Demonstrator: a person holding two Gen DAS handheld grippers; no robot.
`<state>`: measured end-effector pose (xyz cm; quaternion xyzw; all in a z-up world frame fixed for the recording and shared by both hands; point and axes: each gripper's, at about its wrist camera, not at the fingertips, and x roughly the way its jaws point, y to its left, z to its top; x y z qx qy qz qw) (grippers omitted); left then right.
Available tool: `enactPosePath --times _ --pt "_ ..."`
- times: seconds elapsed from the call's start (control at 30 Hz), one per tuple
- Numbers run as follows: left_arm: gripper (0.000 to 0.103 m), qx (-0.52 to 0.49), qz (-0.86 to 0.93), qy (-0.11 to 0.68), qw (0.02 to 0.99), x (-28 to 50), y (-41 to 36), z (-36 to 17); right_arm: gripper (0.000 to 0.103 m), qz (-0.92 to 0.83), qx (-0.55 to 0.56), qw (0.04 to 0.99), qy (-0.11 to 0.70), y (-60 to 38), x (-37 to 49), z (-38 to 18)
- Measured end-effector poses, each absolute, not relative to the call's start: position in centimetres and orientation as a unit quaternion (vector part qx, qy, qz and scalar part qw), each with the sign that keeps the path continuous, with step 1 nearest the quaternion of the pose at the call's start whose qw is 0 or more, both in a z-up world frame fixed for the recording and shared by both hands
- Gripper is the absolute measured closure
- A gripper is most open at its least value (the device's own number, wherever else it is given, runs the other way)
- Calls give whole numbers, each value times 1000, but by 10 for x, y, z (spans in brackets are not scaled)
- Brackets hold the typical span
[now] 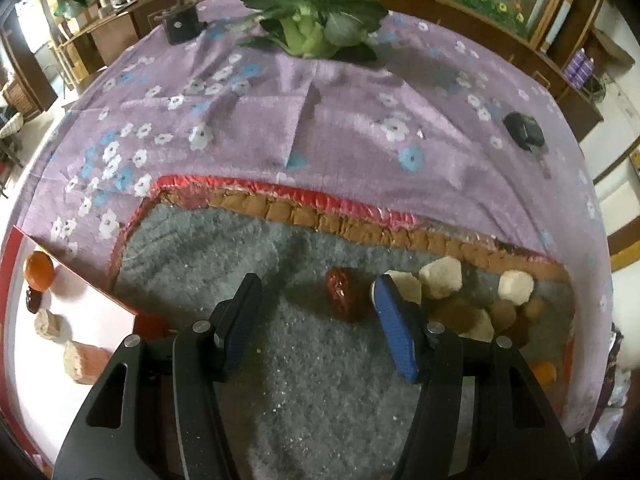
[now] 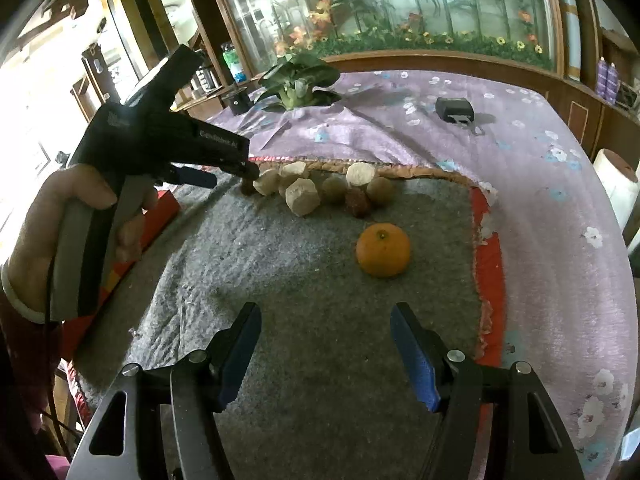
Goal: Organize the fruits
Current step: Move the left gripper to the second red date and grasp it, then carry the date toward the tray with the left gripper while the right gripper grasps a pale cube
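My left gripper is open over the grey mat, and a red date lies just ahead between its fingertips, nearer the right finger. A pile of pale chunks and brown fruits lies to its right. A white tray at the left holds an orange, a dark date and two pale chunks. My right gripper is open and empty above the mat, with an orange ahead. The left gripper shows there by the pile.
The mat lies on a purple flowered cloth. Leafy greens sit at the far edge. A black device is at the right and another dark object at the far left. A white roll stands at the right.
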<state>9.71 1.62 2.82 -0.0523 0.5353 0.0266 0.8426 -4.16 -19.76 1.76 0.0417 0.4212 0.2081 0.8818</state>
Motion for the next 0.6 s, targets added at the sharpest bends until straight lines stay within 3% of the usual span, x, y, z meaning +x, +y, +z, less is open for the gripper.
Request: enactPosePath --times 0.17,0.23,0.3,0.6 --pt "45 -91 23 543 834 101 25 26 37 210 45 881 421 -198 -41 18" --pt "61 -114 14 544 831 102 29 24 37 210 44 881 421 -198 -41 18" --pt "70 -142 14 549 824 102 36 22 37 211 44 881 421 -198 -42 19" --pt "70 -218 6 556 802 100 42 20 37 216 48 881 418 -197 -41 21"
